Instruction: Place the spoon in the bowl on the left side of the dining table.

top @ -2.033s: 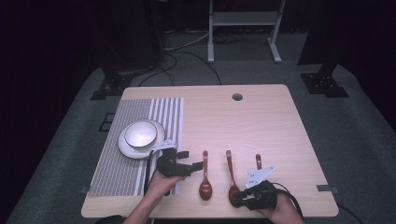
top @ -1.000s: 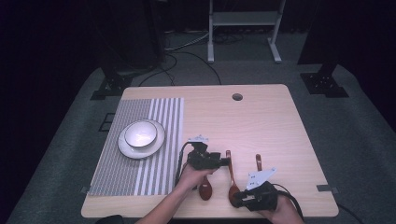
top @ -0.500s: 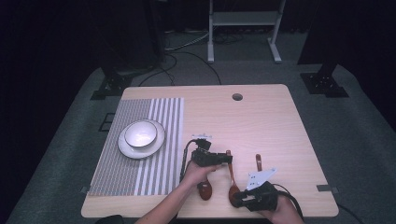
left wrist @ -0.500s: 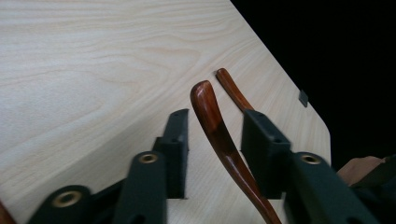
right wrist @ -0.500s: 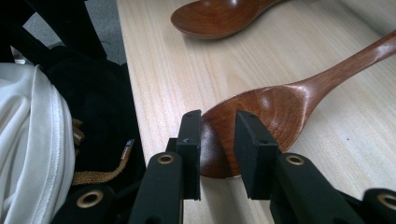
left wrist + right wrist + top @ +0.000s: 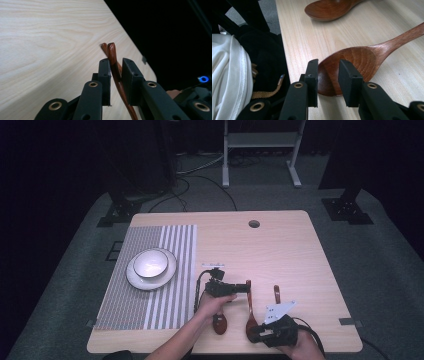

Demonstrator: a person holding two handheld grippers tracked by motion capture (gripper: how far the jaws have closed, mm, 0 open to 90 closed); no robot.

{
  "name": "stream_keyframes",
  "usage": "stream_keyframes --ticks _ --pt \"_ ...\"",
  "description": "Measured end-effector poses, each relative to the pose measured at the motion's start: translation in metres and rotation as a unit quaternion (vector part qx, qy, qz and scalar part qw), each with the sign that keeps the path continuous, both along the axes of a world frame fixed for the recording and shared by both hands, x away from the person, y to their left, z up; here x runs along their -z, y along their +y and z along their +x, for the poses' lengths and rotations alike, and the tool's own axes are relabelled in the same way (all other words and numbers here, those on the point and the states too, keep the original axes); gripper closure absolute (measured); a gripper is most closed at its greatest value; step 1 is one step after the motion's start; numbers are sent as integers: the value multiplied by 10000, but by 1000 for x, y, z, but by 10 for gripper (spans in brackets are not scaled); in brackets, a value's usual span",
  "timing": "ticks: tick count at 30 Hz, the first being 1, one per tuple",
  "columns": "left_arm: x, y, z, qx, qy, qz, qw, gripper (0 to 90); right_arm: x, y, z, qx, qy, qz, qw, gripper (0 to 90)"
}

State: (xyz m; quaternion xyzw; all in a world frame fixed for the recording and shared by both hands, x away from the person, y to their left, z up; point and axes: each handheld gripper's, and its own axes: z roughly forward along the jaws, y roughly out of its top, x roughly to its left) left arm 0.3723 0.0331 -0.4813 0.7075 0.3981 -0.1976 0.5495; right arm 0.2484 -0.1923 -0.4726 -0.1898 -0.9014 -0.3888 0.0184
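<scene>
No brand, label or readable writing is showing on any item. On the striped mat (image 6: 150, 285) at the left of the bench (image 6: 290, 255), a white bowl (image 6: 150, 262) is sitting on a white plate (image 6: 145, 281); the inside of the bowl is showing nothing but its pale surface.

Three wooden spoons are lying side by side near the front edge of the bench. The left tongs (image 6: 242, 288) are reaching across the left spoon (image 6: 220, 322) to the middle spoon (image 6: 249, 312). In the left gripper view the jaws have just been closing, and the handle of the middle spoon (image 6: 114, 67) is standing between them, with the pads pressing on it from both sides. The handle tip of the right spoon (image 6: 103, 46) is lying just behind it.

The right tongs (image 6: 256, 334) are resting at the front edge, just beside the bowl end of the middle spoon. In the right gripper view the jaws have just been opening slightly and are standing narrowly apart, gripping nothing; the bowl end of the middle spoon (image 6: 352, 62) is lying on the bench behind them. The right spoon (image 6: 276, 295) is lying untouched.
</scene>
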Motion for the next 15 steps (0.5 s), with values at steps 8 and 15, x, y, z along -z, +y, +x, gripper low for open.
stream_keyframes --ticks 8,15 --pt "-7 -4 -3 137 71 -540 9984 832 -1 -2 1 26 151 103 9998 627" --pt "-30 -9 -5 202 -333 -549 9977 847 -7 -11 3 151 307 406 9986 567"
